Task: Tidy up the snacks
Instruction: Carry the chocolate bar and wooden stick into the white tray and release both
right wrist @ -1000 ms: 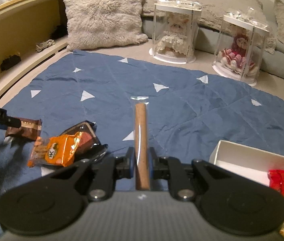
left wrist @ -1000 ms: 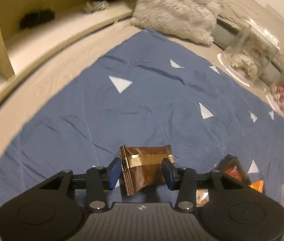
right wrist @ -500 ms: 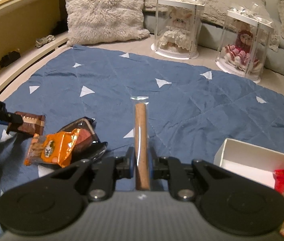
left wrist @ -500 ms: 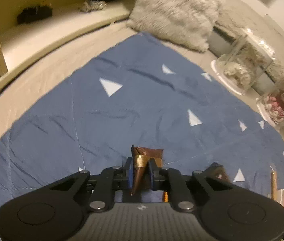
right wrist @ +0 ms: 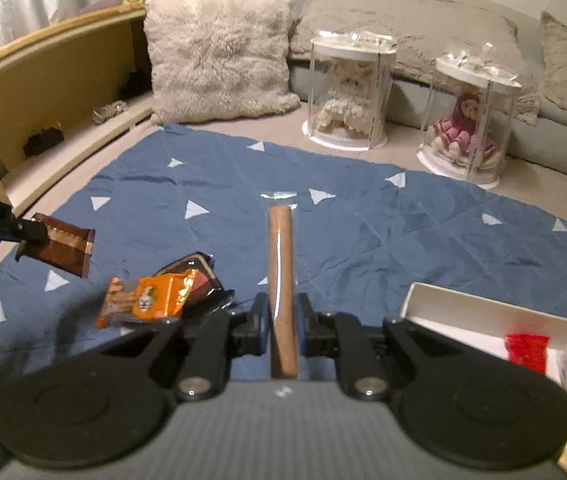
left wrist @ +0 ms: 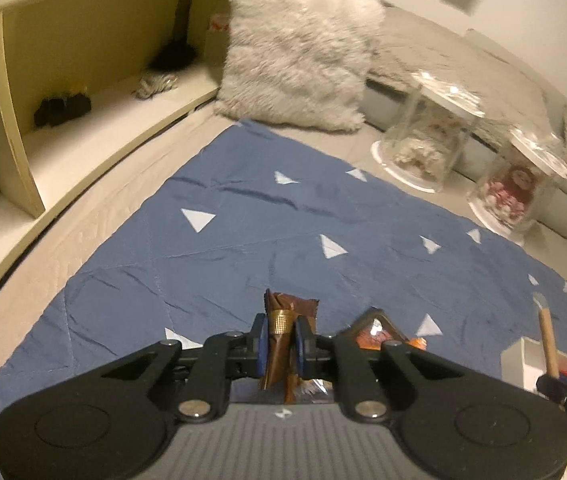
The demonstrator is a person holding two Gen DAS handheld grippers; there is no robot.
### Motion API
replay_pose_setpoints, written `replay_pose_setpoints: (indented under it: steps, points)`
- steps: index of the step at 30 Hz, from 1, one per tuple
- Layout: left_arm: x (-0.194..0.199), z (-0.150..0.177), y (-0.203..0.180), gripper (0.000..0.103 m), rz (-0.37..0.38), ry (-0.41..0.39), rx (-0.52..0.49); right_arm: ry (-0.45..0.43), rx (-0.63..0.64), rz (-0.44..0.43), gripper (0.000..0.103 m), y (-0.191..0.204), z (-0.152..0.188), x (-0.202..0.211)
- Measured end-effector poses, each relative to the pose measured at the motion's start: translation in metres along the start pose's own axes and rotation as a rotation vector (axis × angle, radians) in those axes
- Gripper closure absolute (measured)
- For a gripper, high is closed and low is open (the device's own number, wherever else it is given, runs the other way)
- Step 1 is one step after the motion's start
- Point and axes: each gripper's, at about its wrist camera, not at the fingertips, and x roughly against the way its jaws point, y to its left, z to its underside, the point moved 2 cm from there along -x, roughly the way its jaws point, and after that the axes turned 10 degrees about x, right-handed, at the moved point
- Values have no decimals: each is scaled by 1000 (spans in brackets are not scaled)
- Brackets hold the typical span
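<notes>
Our left gripper (left wrist: 279, 338) clenched on a brown snack bar (left wrist: 283, 320), our right gripper (right wrist: 281, 320) grasping a wrapped biscuit stick (right wrist: 281, 264), white box (right wrist: 463, 312) near right

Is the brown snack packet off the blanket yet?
Yes, lifted: the left gripper is shut on the brown packet, which hangs clear above the blue blanket.

Blue cloth (right wrist: 383, 232) scattered with white triangles. Brown wrapper (right wrist: 65, 246) banded in gold, pinched between blue pads (left wrist: 260, 344) of the black left gripper (left wrist: 279, 346). Tan-brown stick (right wrist: 281, 280) in clear film, clamped by the black right gripper (right wrist: 281, 328). Orange packet (right wrist: 147, 294) lying over a dark, glossy one (right wrist: 199, 276). White box (right wrist: 463, 312) with a red packet (right wrist: 527, 350) inside. Cream fluffy pillow (right wrist: 219, 52). Pale yellow wooden shelf (left wrist: 15, 152).
</notes>
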Motion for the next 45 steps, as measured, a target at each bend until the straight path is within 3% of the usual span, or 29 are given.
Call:
replay_pose_setpoints:
  steps: [11,21,32,40,45]
  points:
    - [47,38,-49,89,92,-13,-83,-43,-64,22,87,-21,21,65]
    - [66,82,-127,89,251,19,-177,-48,-106,91,87,-63,60,115]
    - [51,131,-204,89,331,77,-261,12,-192,184,87,-119,116,140]
    - [24,156,-241,90,370,123,-303,94,-254,220,87,-150,146,134]
    - [7,154,-261,90,382,88,-329,151,-247,222,87,-160,162,121]
